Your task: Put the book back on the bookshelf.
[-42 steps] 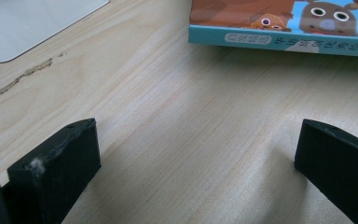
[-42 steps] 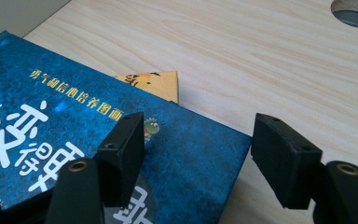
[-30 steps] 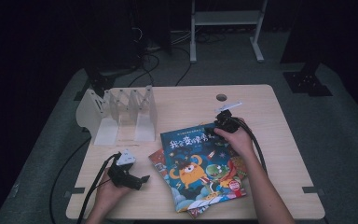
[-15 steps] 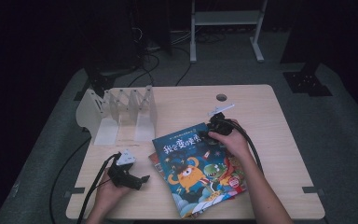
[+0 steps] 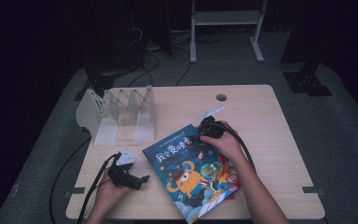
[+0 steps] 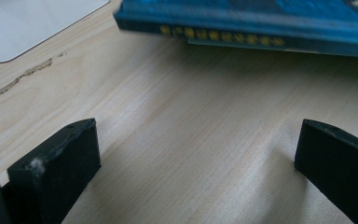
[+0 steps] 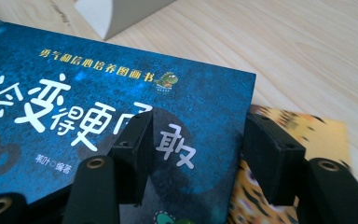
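A blue picture book [image 5: 186, 172] with white Chinese lettering lies slanted at the front middle of the wooden table [image 5: 270, 116], on top of other books. My right gripper [image 5: 200, 137] is at its far right corner, shut on the blue book [image 7: 98, 93]. In the right gripper view one jaw lies on the cover and the other hugs the book's edge. Under it shows an orange patterned book [image 7: 307, 126]. My left gripper [image 5: 142, 179] rests on the table at the front left, open and holding nothing, its fingertips [image 6: 60, 158] facing the blue book's spine [image 6: 261, 18] a short way off.
A white divider rack [image 5: 121, 112] with several upright plates stands at the back left of the table; its base [image 6: 28, 23] is near the left gripper. A round hole [image 5: 221, 97] is in the tabletop at the back. Cables trail from both grippers.
The blue book has slid and turned to the left with my right gripper on its corner. The left gripper has stayed where it was.
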The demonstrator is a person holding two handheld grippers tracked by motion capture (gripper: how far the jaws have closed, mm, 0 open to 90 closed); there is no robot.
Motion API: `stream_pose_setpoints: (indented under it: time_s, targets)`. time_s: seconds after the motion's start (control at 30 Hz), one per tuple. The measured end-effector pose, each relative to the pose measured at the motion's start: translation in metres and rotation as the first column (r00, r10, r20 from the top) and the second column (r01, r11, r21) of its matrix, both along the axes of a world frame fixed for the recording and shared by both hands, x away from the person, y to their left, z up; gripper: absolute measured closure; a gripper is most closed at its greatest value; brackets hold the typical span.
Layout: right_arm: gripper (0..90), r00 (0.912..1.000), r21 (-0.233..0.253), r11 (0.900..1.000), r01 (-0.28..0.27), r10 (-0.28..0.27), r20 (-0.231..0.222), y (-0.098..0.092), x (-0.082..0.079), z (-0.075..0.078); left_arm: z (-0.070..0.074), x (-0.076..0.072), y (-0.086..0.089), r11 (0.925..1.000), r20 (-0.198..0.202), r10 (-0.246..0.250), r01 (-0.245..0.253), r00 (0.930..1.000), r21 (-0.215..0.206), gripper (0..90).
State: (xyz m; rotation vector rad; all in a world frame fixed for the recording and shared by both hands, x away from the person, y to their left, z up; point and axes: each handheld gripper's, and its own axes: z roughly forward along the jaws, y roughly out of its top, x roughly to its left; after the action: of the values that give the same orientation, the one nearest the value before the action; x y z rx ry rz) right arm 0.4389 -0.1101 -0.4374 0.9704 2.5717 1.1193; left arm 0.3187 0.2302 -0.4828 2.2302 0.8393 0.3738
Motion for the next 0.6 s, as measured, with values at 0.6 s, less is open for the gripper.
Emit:
stream_pose_setpoints:
  time_s: [0.6]
  targets:
    - [40.0, 0.9996, 0.038, 0.999, -0.013, 0.012, 0.027, -0.007, -0.018, 0.016, 0.000, 0.000, 0.000, 1.0000, 0.002, -0.002, 0.002, 1.0000, -0.003, 0.0]
